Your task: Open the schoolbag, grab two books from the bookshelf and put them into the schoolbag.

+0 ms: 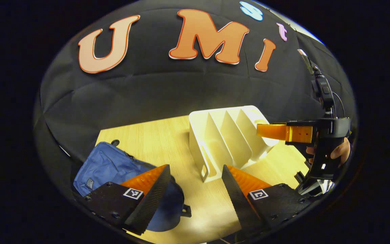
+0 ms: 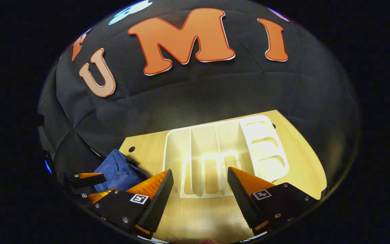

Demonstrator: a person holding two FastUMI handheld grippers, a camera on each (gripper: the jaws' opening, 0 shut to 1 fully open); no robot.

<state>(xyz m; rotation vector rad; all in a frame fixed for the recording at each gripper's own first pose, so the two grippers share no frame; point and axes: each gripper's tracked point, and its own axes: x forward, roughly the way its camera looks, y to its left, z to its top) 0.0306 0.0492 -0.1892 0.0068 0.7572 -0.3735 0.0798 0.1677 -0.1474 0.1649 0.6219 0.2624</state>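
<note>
Black cloth hangs behind a pale wooden counter [image 1: 168, 142] on which a white bookshelf [image 1: 229, 139] stands, a rack with upright dividers forming several slots. Every slot that shows is bare inside, with no book visible in any of them.

Seen from the left gripper view, the left tool [image 1: 195, 189] hovers above the counter just in front of the bookshelf, its two fingers spread wide with nothing between them and touching nothing. A blue schoolbag [image 1: 110, 166] lies flat on the counter to the left of the bookshelf, partly hidden behind one finger of this tool. Whether the bag's zip is open or closed cannot be told from here. To the right of the bookshelf, the right tool [image 1: 266, 130] is held by a hand [image 1: 340, 149], reaching sideways so its fingers sit in front of the rack's right end. Whether they touch the rack cannot be made out.

Seen from the right gripper view, the right tool [image 2: 200, 189] looks down onto the bookshelf [image 2: 262, 149] from above, fingers wide apart and holding nothing, its tips over the rack's near edge. The schoolbag [image 2: 117, 173] lies to the left of the bookshelf, and the left tool [image 2: 86, 179] shows beside the bag at the far left edge.
</note>
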